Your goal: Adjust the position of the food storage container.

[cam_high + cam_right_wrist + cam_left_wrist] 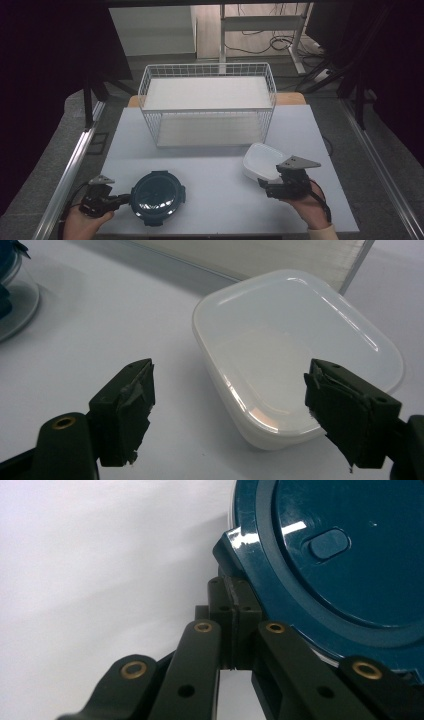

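clearly two separate grips are being set up, one per hand. the left gripper (121, 199) sits at the near left of the desk (220, 200) with its jaws pressed fully together, pinching a latch tab on the rim of the round dark teal container (158, 198); in the left gripper view the pads meet right at that tab (235, 542). holding it by the tab rather than across the body makes sense, since the round container looks far too wide for the jaws to span. its lid (350, 555) is on, with a small oval vent button (328, 543) in the top, so whatever is inside is hidden.

the right gripper (264, 184) hangs at the near right with its jaws spread wide and nothing between the pads. just ahead of it lies the white rectangular plastic container (300, 355), resting on the desk with its lid on, its contents impossible to tell through the milky plastic. the wide opening appears matched to the container's near corner, probably to clamp it there.

behind both stands a white wire basket rack (207, 75) with two shelves, both bare, a likely destination for the containers.
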Action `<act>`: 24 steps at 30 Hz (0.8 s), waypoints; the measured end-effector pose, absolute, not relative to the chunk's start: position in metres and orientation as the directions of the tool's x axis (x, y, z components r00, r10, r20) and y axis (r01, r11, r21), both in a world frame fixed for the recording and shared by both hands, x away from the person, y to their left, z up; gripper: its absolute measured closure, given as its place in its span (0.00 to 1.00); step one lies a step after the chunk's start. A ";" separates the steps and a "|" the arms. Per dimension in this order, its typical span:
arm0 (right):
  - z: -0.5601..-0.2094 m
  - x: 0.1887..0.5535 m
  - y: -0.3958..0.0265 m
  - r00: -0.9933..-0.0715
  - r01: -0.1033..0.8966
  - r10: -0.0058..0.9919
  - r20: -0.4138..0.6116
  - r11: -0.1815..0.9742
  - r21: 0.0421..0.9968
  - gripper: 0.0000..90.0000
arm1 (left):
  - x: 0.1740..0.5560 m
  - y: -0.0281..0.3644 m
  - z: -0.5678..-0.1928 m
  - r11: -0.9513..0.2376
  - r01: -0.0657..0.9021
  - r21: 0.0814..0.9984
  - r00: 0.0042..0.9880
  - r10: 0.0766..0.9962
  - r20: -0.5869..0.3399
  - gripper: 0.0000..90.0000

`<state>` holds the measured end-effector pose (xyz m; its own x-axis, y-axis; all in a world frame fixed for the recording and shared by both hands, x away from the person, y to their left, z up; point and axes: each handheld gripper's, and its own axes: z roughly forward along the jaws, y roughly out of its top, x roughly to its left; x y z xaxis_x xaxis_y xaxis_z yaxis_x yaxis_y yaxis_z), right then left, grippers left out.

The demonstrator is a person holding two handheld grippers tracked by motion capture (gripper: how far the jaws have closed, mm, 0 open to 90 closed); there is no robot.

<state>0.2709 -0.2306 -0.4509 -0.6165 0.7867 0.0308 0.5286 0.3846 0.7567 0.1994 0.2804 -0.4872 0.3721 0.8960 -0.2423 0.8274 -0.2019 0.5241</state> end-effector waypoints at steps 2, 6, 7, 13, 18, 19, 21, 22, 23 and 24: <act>-0.450 0.271 -0.231 -0.616 0.526 0.787 0.029 0.383 0.760 0.22 | 0.201 0.275 -0.487 -0.212 0.825 0.523 0.386 0.888 -0.250 1.00; -0.450 0.270 -0.230 -0.617 0.522 0.787 0.028 0.383 0.762 0.22 | 0.205 0.263 -0.487 -0.233 0.821 0.521 0.411 0.875 -0.256 1.00; -0.450 0.270 -0.230 -0.618 0.522 0.786 0.029 0.383 0.762 0.22 | 0.206 0.261 -0.487 -0.234 0.820 0.522 0.413 0.874 -0.257 1.00; -0.449 0.270 -0.230 -0.627 0.510 0.779 0.029 0.381 0.771 0.22 | 0.209 0.246 -0.487 -0.249 0.816 0.522 0.431 0.863 -0.262 1.00; -0.448 0.269 -0.229 -0.627 0.509 0.779 0.028 0.381 0.772 0.21 | 0.212 0.233 -0.486 -0.276 0.808 0.521 0.457 0.852 -0.257 1.00; -0.448 0.269 -0.229 -0.627 0.508 0.778 0.028 0.382 0.772 0.21 | 0.212 0.231 -0.485 -0.280 0.807 0.520 0.461 0.849 -0.258 1.00; -0.448 0.269 -0.229 -0.627 0.508 0.779 0.028 0.381 0.773 0.21 | 0.213 0.226 -0.485 -0.286 0.805 0.520 0.468 0.845 -0.260 1.00; -0.448 0.269 -0.229 -0.626 0.508 0.779 0.028 0.381 0.773 0.21 | 0.213 0.225 -0.485 -0.292 0.804 0.518 0.474 0.842 -0.260 1.00; -0.448 0.269 -0.229 -0.626 0.508 0.779 0.027 0.381 0.773 0.21 | 0.214 0.222 -0.485 -0.294 0.803 0.518 0.475 0.841 -0.260 1.00; -0.448 0.269 -0.229 -0.625 0.508 0.780 0.027 0.381 0.772 0.22 | 0.214 0.221 -0.484 -0.299 0.802 0.517 0.479 0.840 -0.257 1.00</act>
<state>0.2691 -0.2289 -0.4481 -0.6254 0.7799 0.0270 0.5085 0.3809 0.7722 0.2142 0.2205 -0.4845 0.4788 0.8396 -0.2567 0.8020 -0.2992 0.5170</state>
